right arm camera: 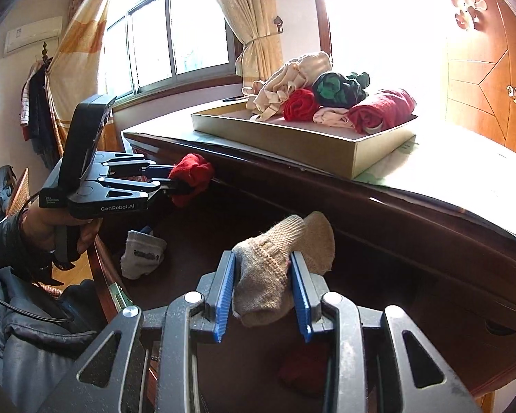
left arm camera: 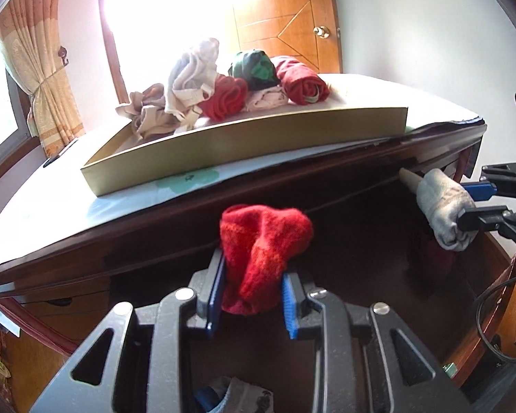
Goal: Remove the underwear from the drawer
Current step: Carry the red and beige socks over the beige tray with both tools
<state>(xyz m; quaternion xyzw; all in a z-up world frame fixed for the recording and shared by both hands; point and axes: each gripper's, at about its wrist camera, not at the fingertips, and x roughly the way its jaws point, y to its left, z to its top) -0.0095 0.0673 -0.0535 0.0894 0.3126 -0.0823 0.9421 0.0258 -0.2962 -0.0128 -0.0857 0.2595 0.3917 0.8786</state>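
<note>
My left gripper [left arm camera: 253, 287] fingers clamp one red sock [left arm camera: 263, 251]; right gripper [right arm camera: 263, 292] fingers clamp one beige sock [right arm camera: 275, 265], both above the open drawer [right arm camera: 412, 313]. One grey sock [right arm camera: 142, 253] inside. One tray [left arm camera: 244, 148] on worktop [left arm camera: 51, 213].

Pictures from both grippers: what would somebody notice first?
Probably the bright red bundle pinched in the left gripper, held up in front of the dark wooden dresser. Next, the beige sock-like piece clamped in the right gripper above the open drawer. Behind, on the dresser top, a shallow box holds a heap of rolled red, green and cream clothes.
</note>
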